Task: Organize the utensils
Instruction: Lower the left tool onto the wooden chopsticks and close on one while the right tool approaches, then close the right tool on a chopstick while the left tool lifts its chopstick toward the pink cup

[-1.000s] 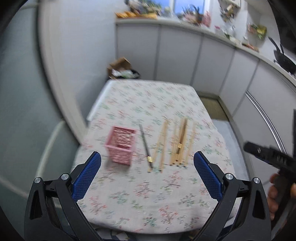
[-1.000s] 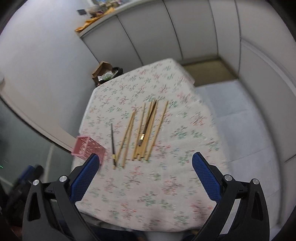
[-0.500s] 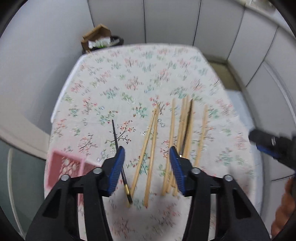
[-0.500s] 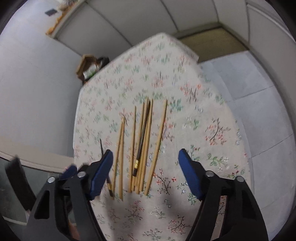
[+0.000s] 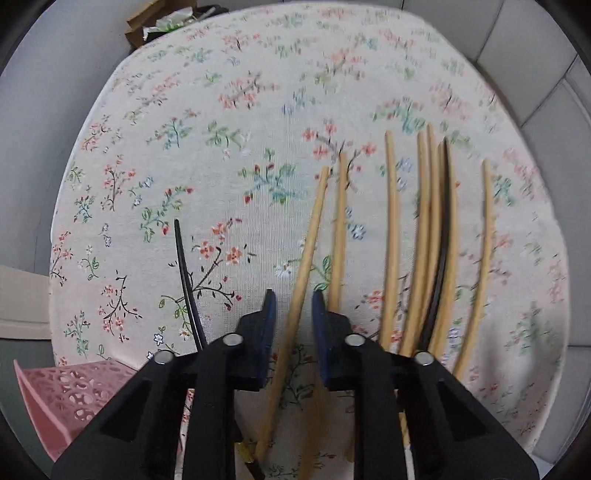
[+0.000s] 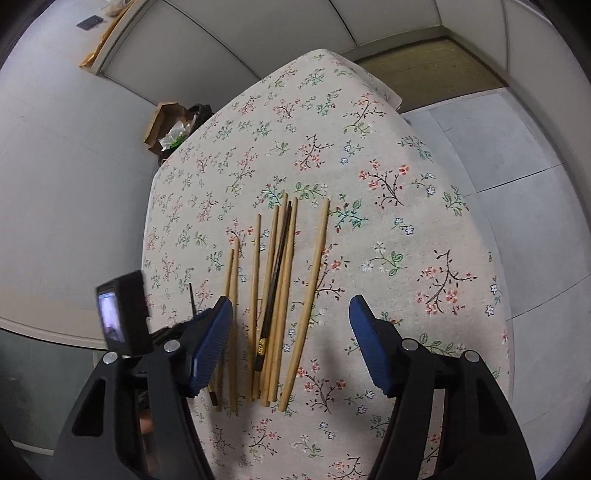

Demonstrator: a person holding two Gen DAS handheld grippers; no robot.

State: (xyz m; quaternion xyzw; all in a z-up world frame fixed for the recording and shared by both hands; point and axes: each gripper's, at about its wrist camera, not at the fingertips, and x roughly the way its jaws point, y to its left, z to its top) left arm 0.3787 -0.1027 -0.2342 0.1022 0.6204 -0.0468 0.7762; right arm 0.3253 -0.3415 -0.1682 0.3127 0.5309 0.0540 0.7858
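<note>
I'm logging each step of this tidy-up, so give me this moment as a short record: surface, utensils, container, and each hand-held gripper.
surface: table with floral cloth
utensils: wooden chopsticks lying side by side; one dark chopstick among them, another dark one apart at the left
container: pink basket, at the table's near left corner
left hand-held gripper: jaws just closing around one wooden chopstick, gap still visible
right hand-held gripper: open above the chopsticks

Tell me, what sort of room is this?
Most likely a home kitchen or dining corner. A table under a flowered tablecloth holds loose wooden chopsticks, plain cabinet doors line the walls, and a pink basket sits at the table's edge.
</note>
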